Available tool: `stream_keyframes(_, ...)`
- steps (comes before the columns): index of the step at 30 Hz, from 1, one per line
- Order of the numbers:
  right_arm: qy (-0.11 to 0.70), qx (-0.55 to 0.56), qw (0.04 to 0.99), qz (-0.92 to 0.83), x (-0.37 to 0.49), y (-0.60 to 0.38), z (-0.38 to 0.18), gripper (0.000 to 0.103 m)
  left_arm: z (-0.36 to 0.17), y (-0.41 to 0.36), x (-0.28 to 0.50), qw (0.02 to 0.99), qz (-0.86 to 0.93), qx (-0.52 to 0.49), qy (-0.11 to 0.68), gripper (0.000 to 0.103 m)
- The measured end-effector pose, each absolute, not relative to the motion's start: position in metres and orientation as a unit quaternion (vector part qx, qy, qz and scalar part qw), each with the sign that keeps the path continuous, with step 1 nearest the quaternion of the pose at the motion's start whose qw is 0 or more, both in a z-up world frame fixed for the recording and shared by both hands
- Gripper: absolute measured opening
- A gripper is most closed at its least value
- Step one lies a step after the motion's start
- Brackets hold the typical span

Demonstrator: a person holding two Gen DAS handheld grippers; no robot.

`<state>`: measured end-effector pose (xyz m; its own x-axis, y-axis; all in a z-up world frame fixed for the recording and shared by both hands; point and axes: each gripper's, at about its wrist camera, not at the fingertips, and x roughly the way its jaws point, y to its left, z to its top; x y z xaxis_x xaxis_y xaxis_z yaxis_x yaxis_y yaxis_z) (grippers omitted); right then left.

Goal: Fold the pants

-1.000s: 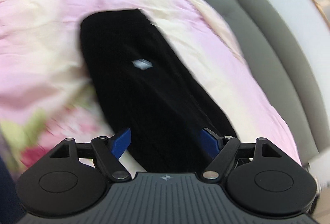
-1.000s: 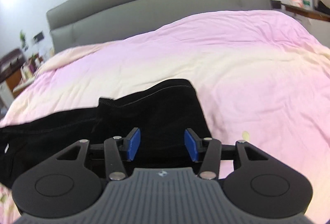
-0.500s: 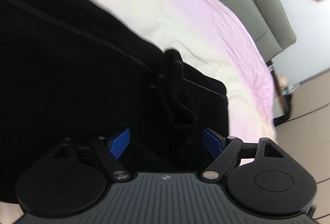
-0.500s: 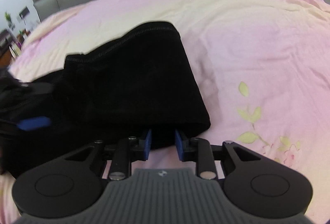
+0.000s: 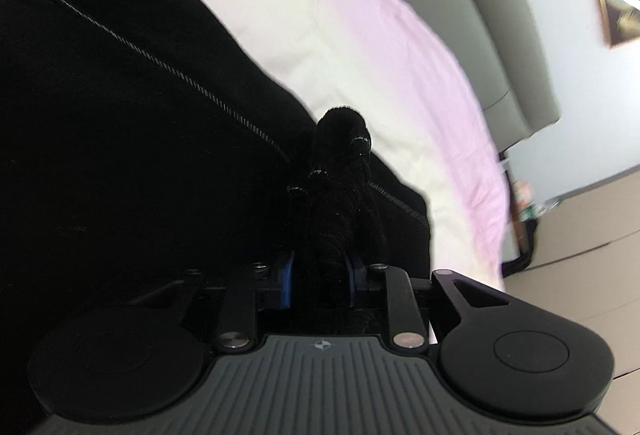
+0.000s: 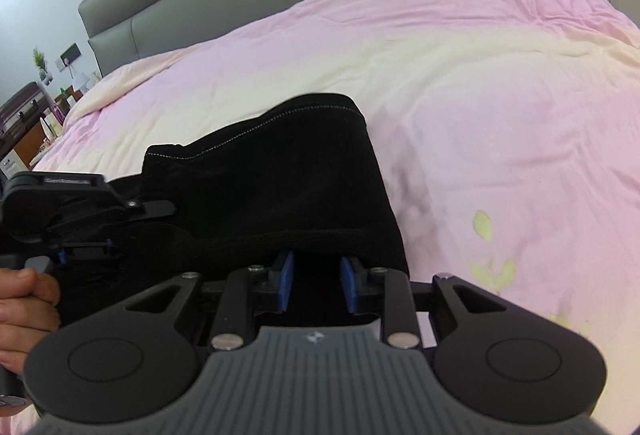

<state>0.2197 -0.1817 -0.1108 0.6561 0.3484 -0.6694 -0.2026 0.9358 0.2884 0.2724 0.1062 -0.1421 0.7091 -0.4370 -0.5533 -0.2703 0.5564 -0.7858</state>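
Since a second ago my left gripper [image 5: 318, 281] has swung off the long view of the pants [image 5: 120, 115] and dropped in close at one end; its jaws have just been closing, and now the blue pads [image 5: 286, 281] pinch a bunched ridge of black cloth that stands up between them. In this left view the pants fill the left half, a pale stitched seam running diagonally, lying on the pink-and-cream duvet [image 5: 360, 35], with the grey headboard [image 5: 480, 15] beyond.

Over to the right view: my right gripper [image 6: 316, 281] has sunk toward the near edge, its jaws drawn in, and the black hem runs between the pads. I judge they're gripping it, though the contact itself sits in shadow. The left gripper [image 6: 60, 211] shows at the left edge, with a hand [image 6: 24, 311] on its handle.

Progress, as I read it: both ends pinched, the pants looking already doubled lengthwise into one narrow strip, soft, matte, a little rumpled. The crosswise fold remains to be done.
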Motion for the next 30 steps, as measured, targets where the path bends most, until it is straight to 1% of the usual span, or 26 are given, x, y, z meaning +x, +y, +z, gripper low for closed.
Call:
stream_keyframes(2, 0.369, 0.107, 0.907, 0.175, 0.216, -0.181, -0.103, 0.021, -0.132, 0.124, 0.256, 0.804, -0.045, -0.478, 0.351, 0.026)
stream_keyframes(4, 0.342, 0.106, 0.910, 0.208, 0.209, -0.174, -0.090, 0.022, -0.129, 0.140, 0.248, 0.805, -0.036, -0.480, 0.346, 0.026)
stream_keyframes(8, 0.289, 0.114, 0.912, 0.267, 0.197, -0.157, -0.074, 0.024, -0.139, 0.148, 0.242, 0.805, -0.047, -0.441, 0.395, 0.026)
stream_keyframes(12, 0.275, 0.109, 0.917, 0.266, 0.195, -0.149, -0.073, 0.024, -0.148, 0.147, 0.232, 0.813, -0.040, -0.424, 0.398, 0.027)
stream_keyframes(15, 0.292, 0.071, 0.928, 0.218, 0.201, -0.146, -0.086, 0.026, -0.158, 0.152, 0.228, 0.804, -0.032, -0.438, 0.401, 0.029)
stream_keyframes(16, 0.302, 0.059, 0.929, 0.204, 0.205, -0.146, -0.094, 0.029, -0.160, 0.153, 0.227, 0.802, -0.033, -0.442, 0.401, 0.031)
stream_keyframes(17, 0.322, 0.046, 0.926, 0.191, 0.211, -0.146, -0.105, 0.030, -0.162, 0.154, 0.227, 0.802, -0.034, -0.443, 0.399, 0.032)
stream_keyframes(19, 0.402, 0.030, 0.896, 0.185, 0.224, -0.146, -0.133, 0.029, -0.158, 0.156, 0.222, 0.810, -0.034, -0.430, 0.398, 0.033)
stream_keyframes(21, 0.395, 0.004, 0.900, 0.183, 0.222, -0.140, -0.133, 0.029, -0.146, 0.151, 0.224, 0.827, -0.024, -0.396, 0.398, 0.034)
stream_keyframes(23, 0.383, -0.012, 0.906, 0.182, 0.219, -0.134, -0.121, 0.030, -0.127, 0.153, 0.217, 0.849, -0.008, -0.370, 0.377, 0.033)
stream_keyframes(26, 0.319, 0.015, 0.923, 0.217, 0.205, -0.131, -0.104, 0.029, -0.102, 0.150, 0.198, 0.879, -0.012, -0.348, 0.326, 0.033)
stream_keyframes(28, 0.327, -0.001, 0.917, 0.229, 0.204, -0.123, -0.109, 0.030, -0.090, 0.143, 0.189, 0.894, -0.045, -0.333, 0.296, 0.033)
stream_keyframes(30, 0.363, -0.030, 0.901, 0.235, 0.201, -0.113, -0.126, 0.030, -0.087, 0.132, 0.191, 0.899, -0.096, -0.307, 0.299, 0.033)
